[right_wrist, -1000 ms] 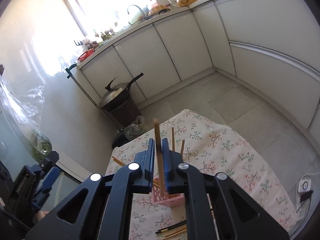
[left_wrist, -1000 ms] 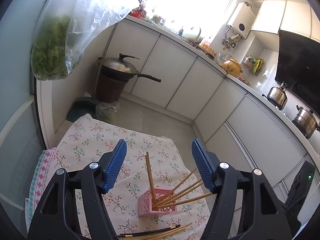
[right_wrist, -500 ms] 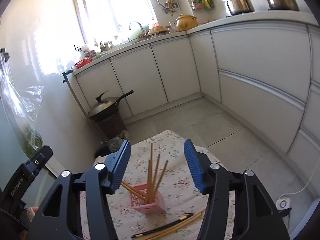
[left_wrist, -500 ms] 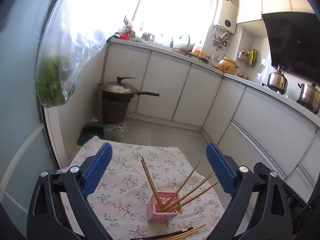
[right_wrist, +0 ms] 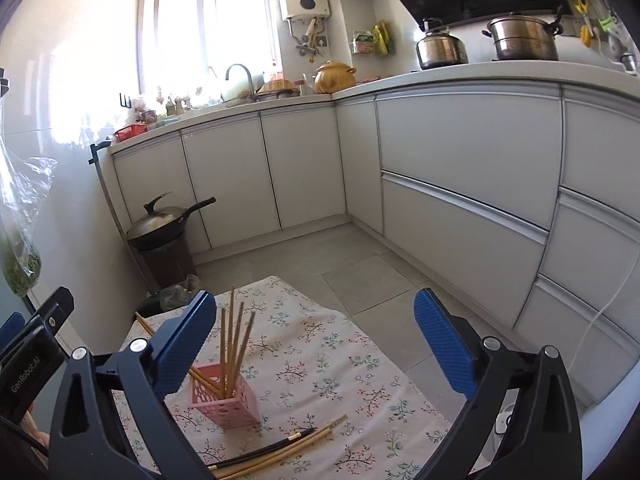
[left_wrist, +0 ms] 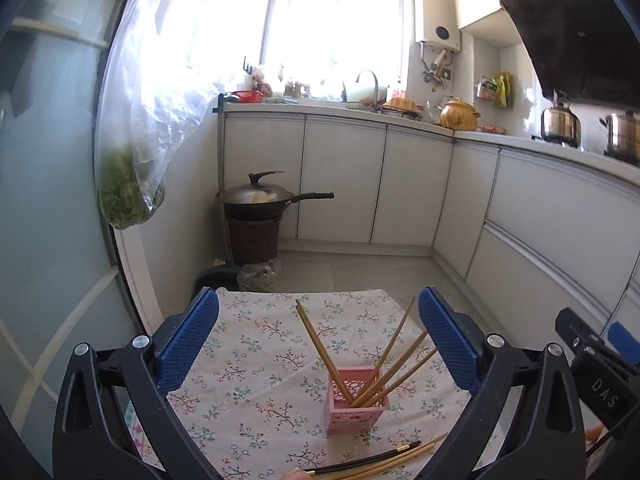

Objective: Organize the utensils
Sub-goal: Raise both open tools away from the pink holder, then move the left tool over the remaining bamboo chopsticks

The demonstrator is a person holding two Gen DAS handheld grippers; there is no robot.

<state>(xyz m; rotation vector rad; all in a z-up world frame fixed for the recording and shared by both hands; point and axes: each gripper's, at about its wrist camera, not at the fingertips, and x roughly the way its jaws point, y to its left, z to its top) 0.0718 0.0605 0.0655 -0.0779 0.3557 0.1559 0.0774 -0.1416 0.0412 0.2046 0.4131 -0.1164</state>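
A pink lattice holder point(left_wrist: 356, 408) stands on the floral tablecloth point(left_wrist: 256, 364) with several wooden chopsticks point(left_wrist: 320, 344) leaning in it. It also shows in the right wrist view point(right_wrist: 230, 402). More chopsticks, black and wooden, lie flat in front of the holder point(left_wrist: 380, 460) point(right_wrist: 280, 450). My left gripper point(left_wrist: 318, 336) is open and empty, raised behind the holder. My right gripper point(right_wrist: 316, 336) is open and empty, above the cloth to the right of the holder.
A lidded wok point(left_wrist: 260, 200) sits on a brown stand by the white cabinets point(left_wrist: 400, 184). A plastic bag of greens point(left_wrist: 128, 196) hangs at the left. Pots point(right_wrist: 520, 40) stand on the counter. The table's far edge drops to the tiled floor point(right_wrist: 320, 256).
My right gripper let go of a wooden chopstick into the holder, opened wide and pulled back. Both grippers rose and tilted up, so the holder looks smaller and lower.
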